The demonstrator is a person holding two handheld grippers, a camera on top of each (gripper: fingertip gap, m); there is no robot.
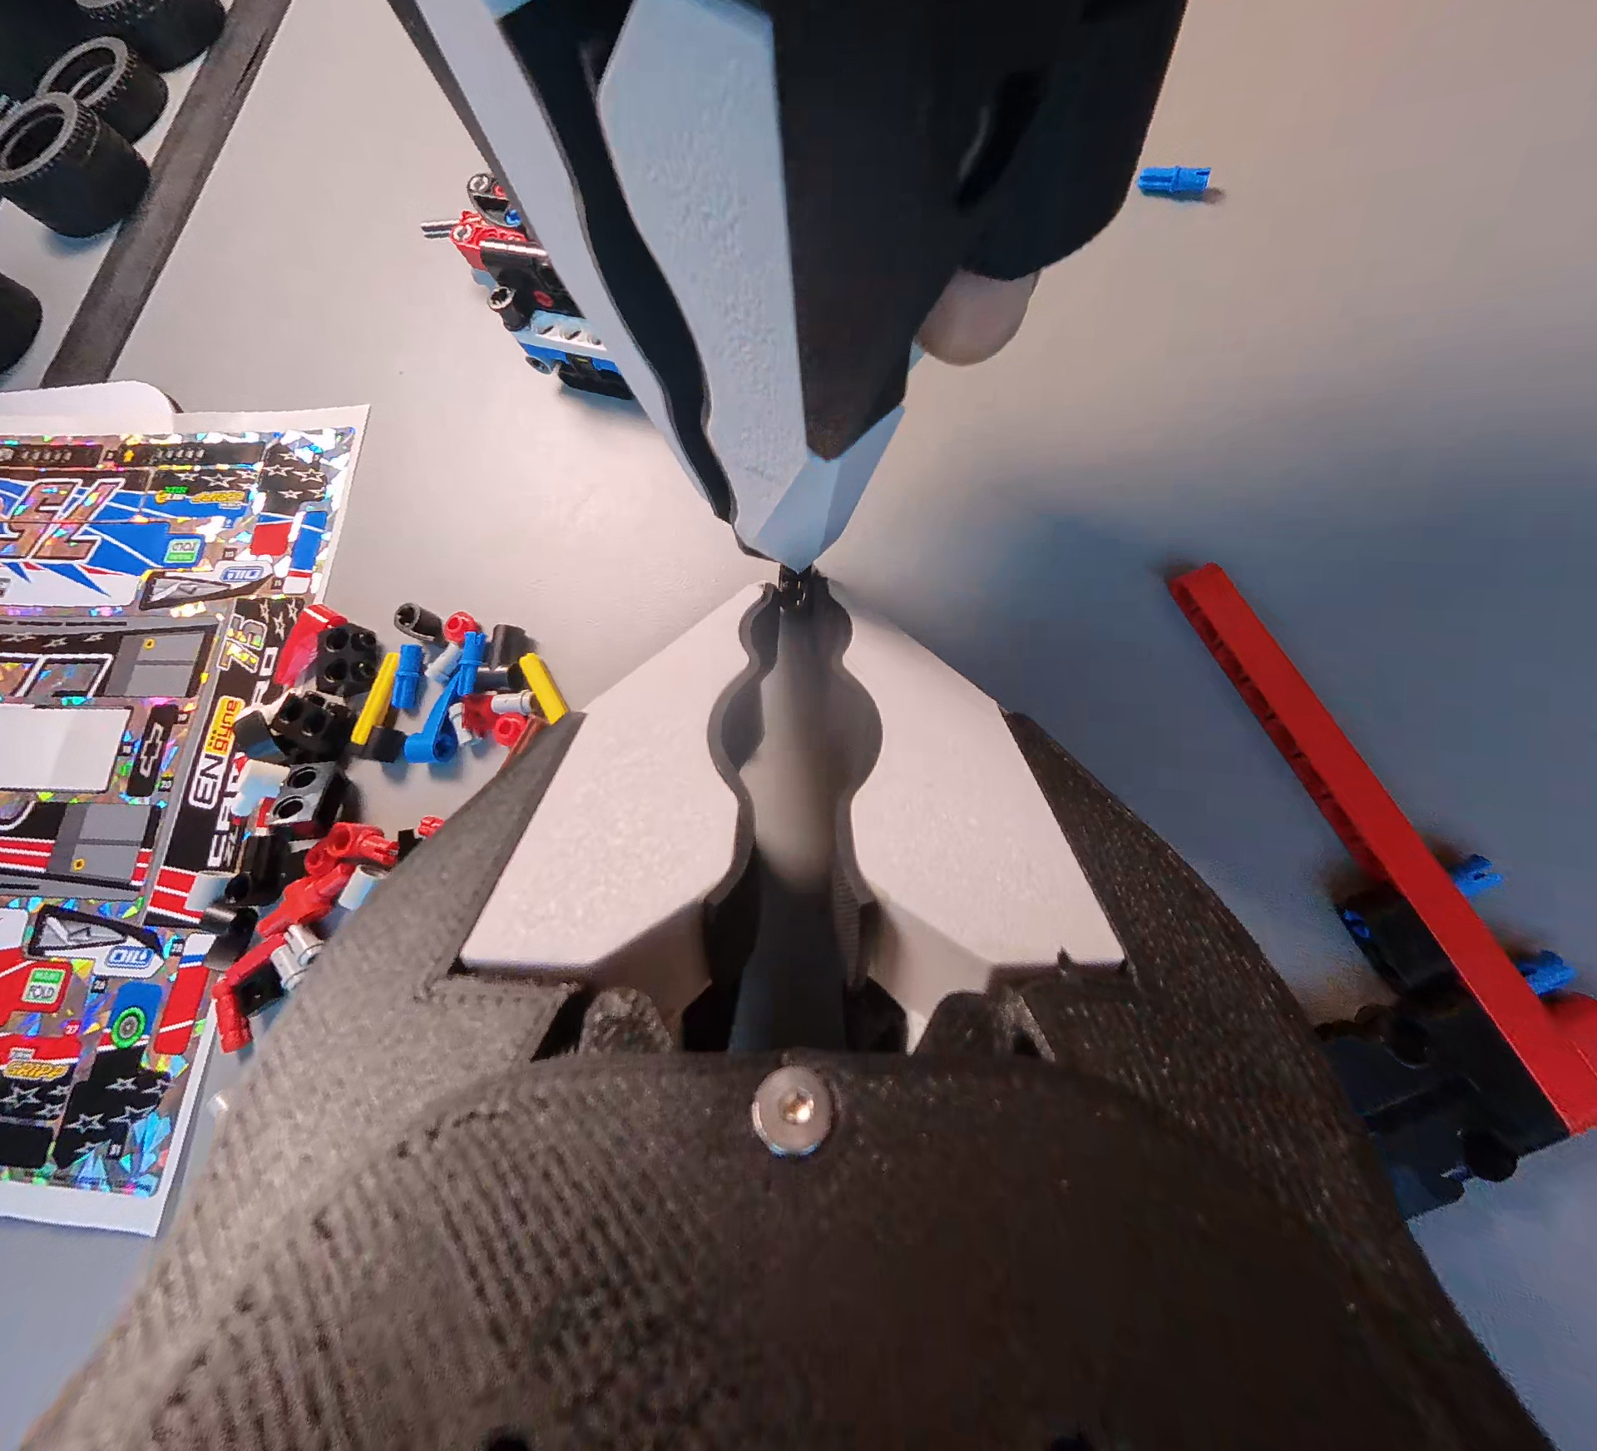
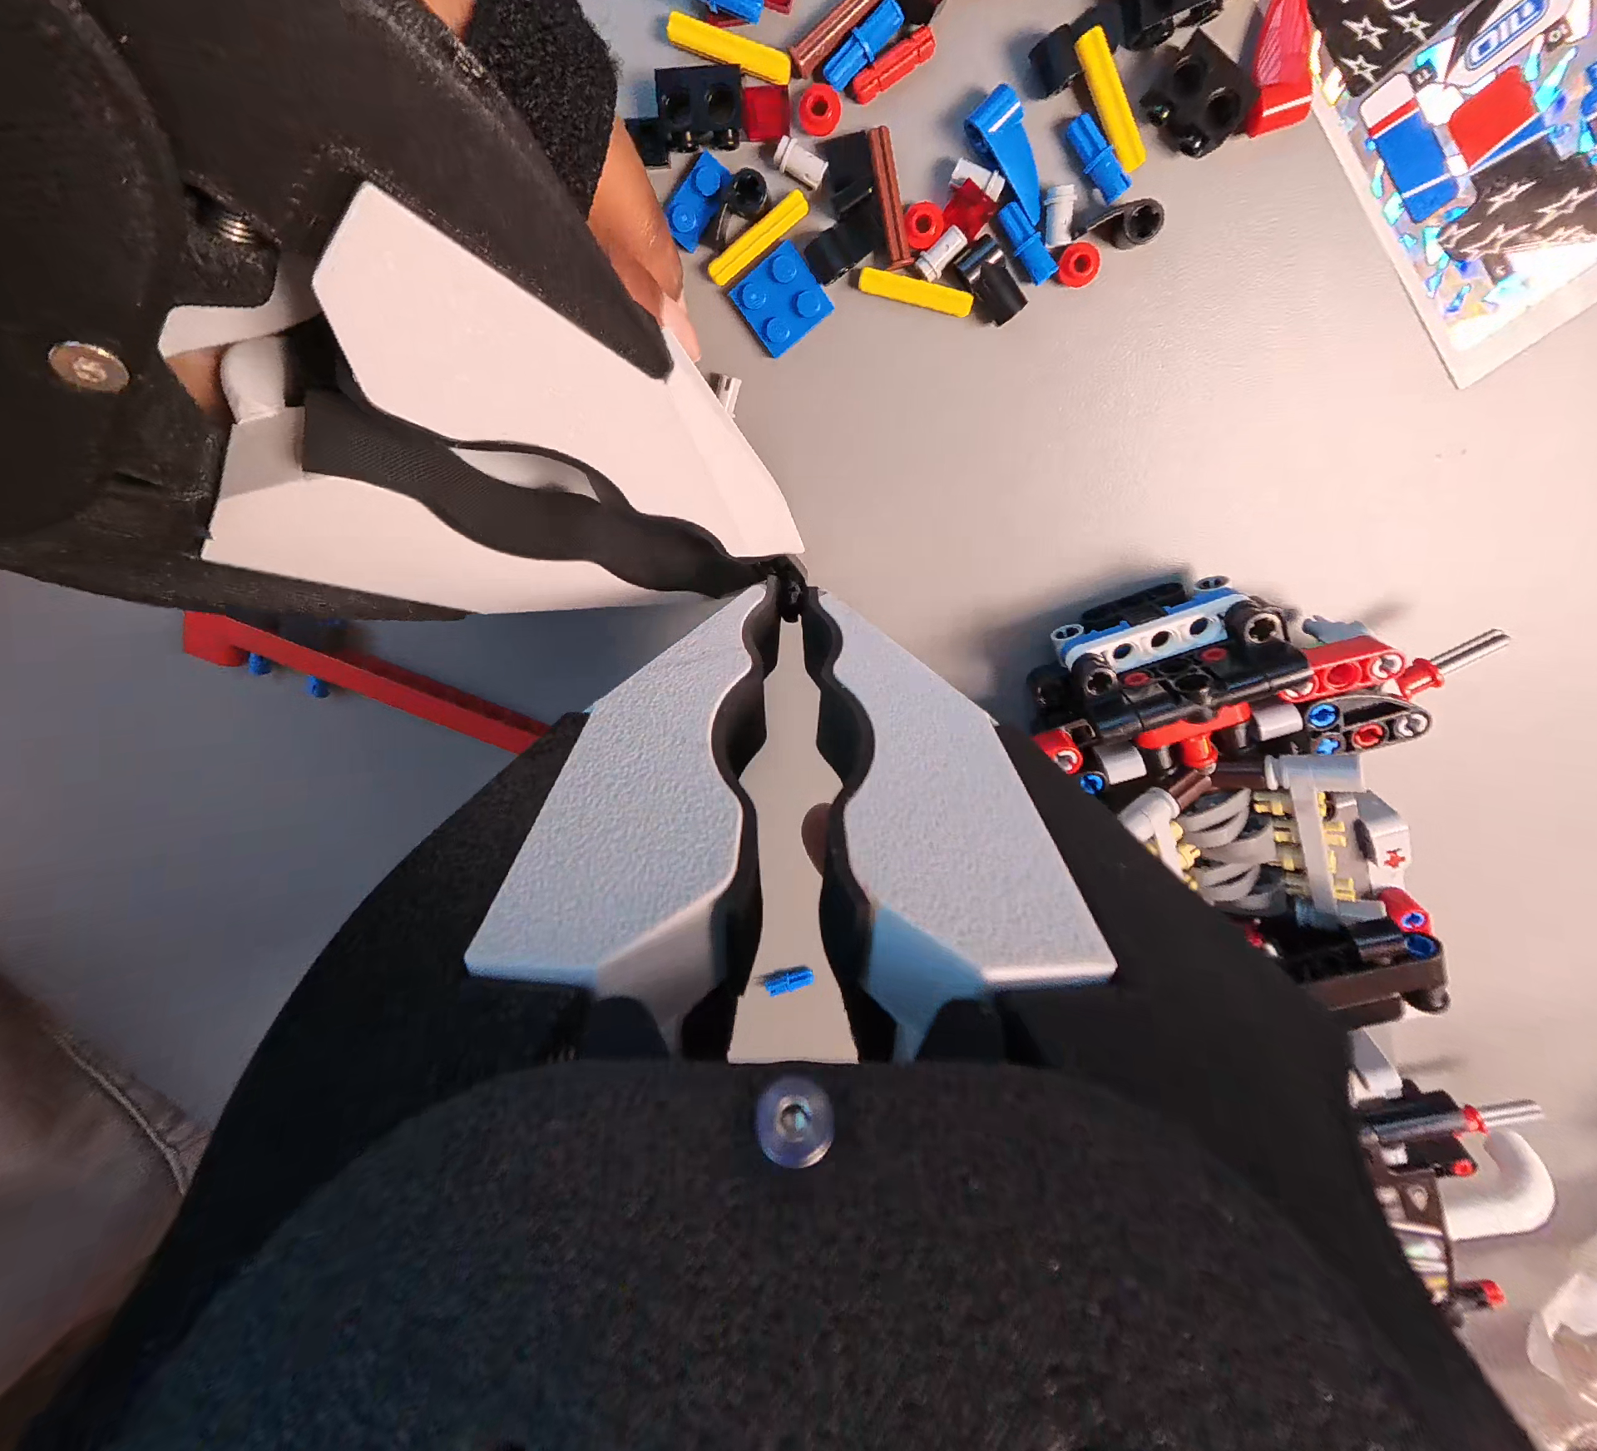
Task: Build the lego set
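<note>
Here the left hand-held gripper (image 1: 793,597) and the right hand-held gripper (image 2: 791,601) meet tip to tip above the desk (image 1: 1296,415), both closed on one tiny black pin (image 1: 795,595), apparently passing it across or pressing it together. Just right of the right hand-held gripper stands the half-built chassis (image 2: 1236,787), with engine block and axles in place, so the build looks partly done. Beyond the tips lies the loose parts pile (image 2: 907,139), still large, and the sticker sheet (image 2: 1469,70) looks unused; much remains. Near the left hand-held gripper's right side lies a red beam assembly (image 1: 1383,848), and a blue pin (image 1: 1171,182) sits apart. Tyres (image 1: 104,113) wait in a tray far left. Bare desk directly below the tips leaves open room.
</note>
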